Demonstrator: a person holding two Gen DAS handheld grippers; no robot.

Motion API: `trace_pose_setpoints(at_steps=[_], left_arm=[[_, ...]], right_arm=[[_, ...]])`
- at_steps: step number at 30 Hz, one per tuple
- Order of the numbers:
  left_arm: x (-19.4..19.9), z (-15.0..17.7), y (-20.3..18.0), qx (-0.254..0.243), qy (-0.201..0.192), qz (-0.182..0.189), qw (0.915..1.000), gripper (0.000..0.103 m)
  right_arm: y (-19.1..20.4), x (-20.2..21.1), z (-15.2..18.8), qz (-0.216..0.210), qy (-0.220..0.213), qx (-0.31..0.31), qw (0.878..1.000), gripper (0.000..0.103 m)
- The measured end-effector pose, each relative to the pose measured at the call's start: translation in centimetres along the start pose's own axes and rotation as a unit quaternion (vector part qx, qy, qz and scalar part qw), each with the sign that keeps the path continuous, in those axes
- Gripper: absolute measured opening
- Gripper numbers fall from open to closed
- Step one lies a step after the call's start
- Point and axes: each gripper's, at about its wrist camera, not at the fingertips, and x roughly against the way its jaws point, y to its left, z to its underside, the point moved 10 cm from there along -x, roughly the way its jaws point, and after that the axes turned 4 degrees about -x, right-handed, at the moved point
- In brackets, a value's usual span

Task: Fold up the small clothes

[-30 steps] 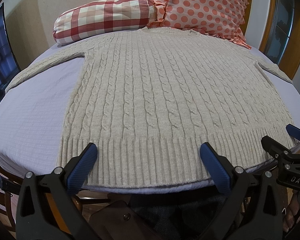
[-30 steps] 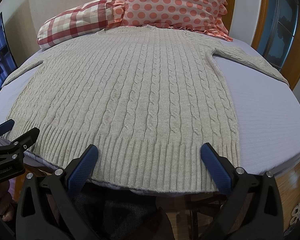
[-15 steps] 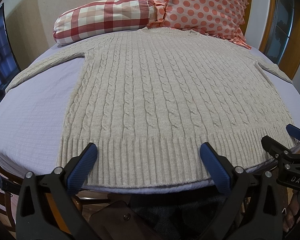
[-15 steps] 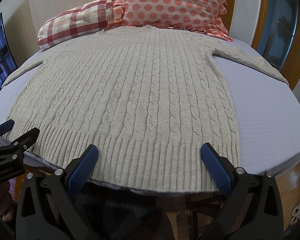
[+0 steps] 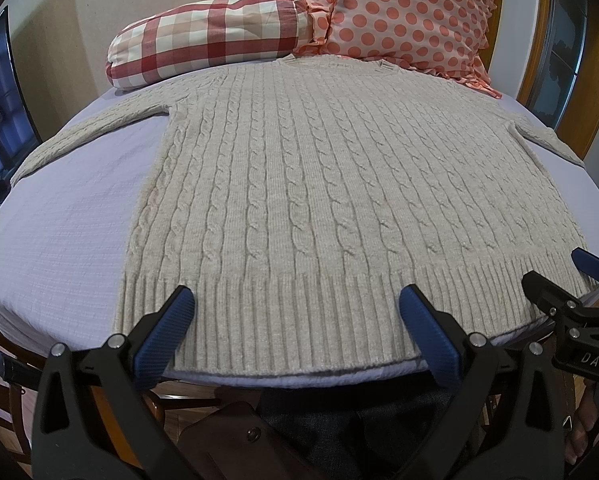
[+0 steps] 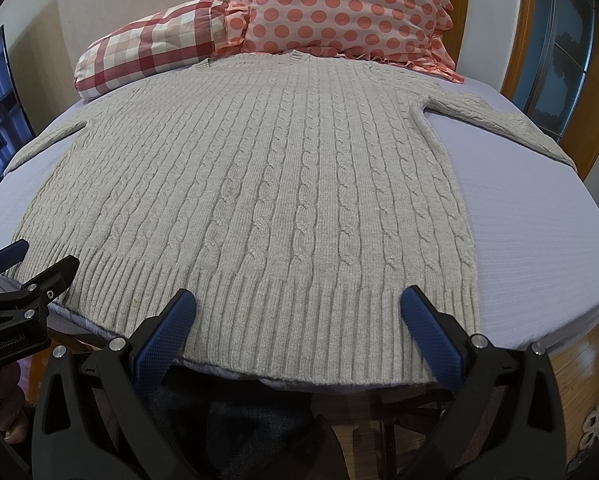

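One sweater (image 5: 299, 184) lay flat, unfolded, on the bed (image 5: 59, 240), hem at the near edge. Nothing had shifted in the last second. Left gripper (image 5: 295, 312) and right gripper (image 6: 297, 308) hung spread over the hem, holding nothing; folding looked not yet begun.

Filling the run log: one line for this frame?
fold: not begun | sweater: flat on bed | left gripper: open at hem | right gripper: open at hem
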Motion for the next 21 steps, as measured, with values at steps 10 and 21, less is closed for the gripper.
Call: trace_pose_setpoints(at_steps=[10,21], left_arm=[[0.01,-0.01,0.00,0.000,0.000,0.000,1.0000,0.101],[0.01,0.00,0.01,0.000,0.000,0.000,1.0000,0.101]], right_arm=[[0.00,-0.01,-0.05,0.000,0.000,0.000,1.000,0.102],[-0.06,-0.04,-0.16,0.000,0.000,0.000,1.000,0.102]])
